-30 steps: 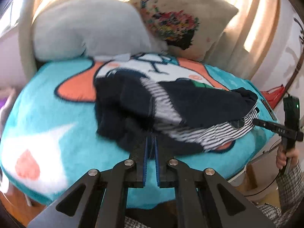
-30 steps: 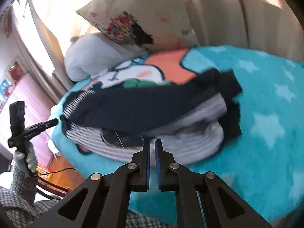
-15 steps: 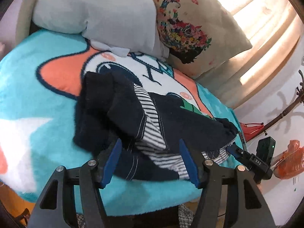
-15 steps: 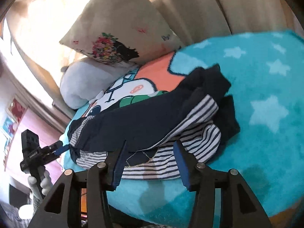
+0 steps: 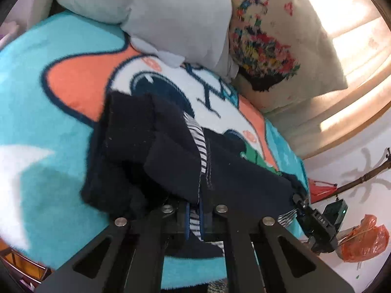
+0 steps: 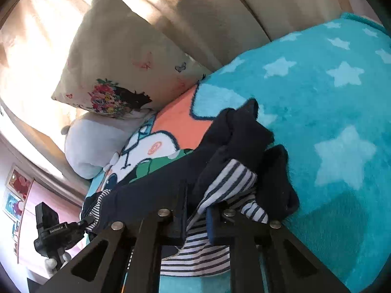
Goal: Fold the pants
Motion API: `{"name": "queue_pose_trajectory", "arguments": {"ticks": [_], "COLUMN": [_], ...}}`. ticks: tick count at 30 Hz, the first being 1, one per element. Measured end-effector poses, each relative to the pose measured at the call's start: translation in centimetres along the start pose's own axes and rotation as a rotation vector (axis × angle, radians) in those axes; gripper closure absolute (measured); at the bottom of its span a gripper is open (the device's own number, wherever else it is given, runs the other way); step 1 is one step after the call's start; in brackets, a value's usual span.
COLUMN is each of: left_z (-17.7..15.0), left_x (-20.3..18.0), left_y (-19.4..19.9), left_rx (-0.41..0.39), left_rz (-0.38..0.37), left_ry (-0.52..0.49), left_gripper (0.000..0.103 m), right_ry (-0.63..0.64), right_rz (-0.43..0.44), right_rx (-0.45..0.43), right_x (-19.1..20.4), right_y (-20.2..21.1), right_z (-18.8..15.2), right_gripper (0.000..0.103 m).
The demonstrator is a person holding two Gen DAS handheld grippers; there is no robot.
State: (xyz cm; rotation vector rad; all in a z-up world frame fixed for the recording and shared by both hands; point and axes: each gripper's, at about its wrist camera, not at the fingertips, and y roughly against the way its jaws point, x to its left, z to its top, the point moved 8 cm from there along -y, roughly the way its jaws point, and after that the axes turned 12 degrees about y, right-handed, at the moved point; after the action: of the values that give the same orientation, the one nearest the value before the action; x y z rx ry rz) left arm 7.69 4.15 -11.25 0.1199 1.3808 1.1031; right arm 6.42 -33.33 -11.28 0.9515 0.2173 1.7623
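The pants (image 5: 156, 151) are dark navy with a striped white-and-navy lining, lying bunched on a turquoise blanket (image 5: 48, 102). In the left wrist view my left gripper (image 5: 194, 222) is shut on the near edge of the pants, striped fabric pinched between its fingers. In the right wrist view my right gripper (image 6: 196, 222) grips the striped edge of the pants (image 6: 227, 151) at the other end; fabric fills the narrow gap between its jaws. Each gripper shows in the other's view: the right gripper (image 5: 317, 222) and the left gripper (image 6: 56, 229).
A grey pillow (image 5: 151, 12) and a cream floral cushion (image 5: 276, 36) lie at the head of the bed. A beige curtain (image 6: 220, 12) hangs behind. An orange bag (image 5: 364, 241) and a wooden stand (image 5: 361, 178) are beside the bed.
Both grippers were shut and empty, then opened wide over the pants' near edge. Now both have moved in and closed on the fabric.
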Motion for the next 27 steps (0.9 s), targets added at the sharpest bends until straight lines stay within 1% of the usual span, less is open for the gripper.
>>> {"name": "queue_pose_trajectory", "arguments": {"ticks": [2,6,8,11,13,15,16,18,19,20,21,23,24,25,27], "left_z": [0.2,-0.4,-1.0,-2.2,-2.8,-3.0,-3.0,-2.8,-2.7,-2.7,-2.6,-2.4,-2.4,-2.3,-2.1], "left_x": [-0.2,0.4,1.4,3.9,4.7,4.7,4.5,4.4,4.5,4.7,4.8,5.4,5.4,5.1,4.1], "left_y": [1.7,3.5,3.3,1.2,0.5,1.0,1.6,2.7,3.5,4.2,4.7,6.1,6.6,7.1,7.7], "left_rx": [-0.025,-0.049,-0.040,0.018,0.036,0.027,0.015,-0.016,-0.038,-0.059,-0.073,-0.106,-0.117,-0.133,-0.155], "left_rz": [-0.021,-0.019,0.004,0.075,0.088,0.070,0.065,0.065,0.066,0.067,0.067,0.062,0.055,0.044,0.027], "left_ry": [-0.003,-0.010,-0.003,0.030,0.039,0.025,0.002,-0.034,-0.053,-0.066,-0.071,-0.068,-0.065,-0.066,-0.084], "left_gripper": [0.098,0.098,0.098,0.096,0.094,0.094,0.091,0.080,0.072,0.070,0.070,0.070,0.070,0.069,0.065], "right_ry": [0.029,0.061,0.051,0.026,-0.022,-0.033,-0.016,0.036,0.061,0.089,0.121,0.178,0.211,0.225,0.247], "right_rz": [0.003,0.021,0.025,-0.009,-0.017,-0.024,-0.038,-0.084,-0.107,-0.131,-0.157,-0.205,-0.210,-0.195,-0.127], "right_rx": [-0.019,-0.030,-0.009,0.036,0.070,0.061,0.037,-0.031,-0.065,-0.101,-0.127,-0.143,-0.148,-0.148,-0.138], "right_x": [0.8,2.0,1.6,0.1,-1.3,-1.8,-1.7,-1.5,-1.3,-1.2,-0.9,-0.2,0.5,1.1,2.7], "right_y": [1.0,3.4,3.6,2.9,2.4,2.9,3.7,5.6,6.4,7.2,7.7,7.7,7.4,7.1,6.0], "right_z": [0.1,-0.8,-1.8,-3.5,-4.5,-4.7,-4.4,-3.1,-2.4,-1.5,-0.5,0.9,1.5,1.8,1.9], "right_gripper": [0.092,0.092,0.092,0.091,0.091,0.086,0.081,0.071,0.060,0.049,0.047,0.046,0.046,0.048,0.048]}}
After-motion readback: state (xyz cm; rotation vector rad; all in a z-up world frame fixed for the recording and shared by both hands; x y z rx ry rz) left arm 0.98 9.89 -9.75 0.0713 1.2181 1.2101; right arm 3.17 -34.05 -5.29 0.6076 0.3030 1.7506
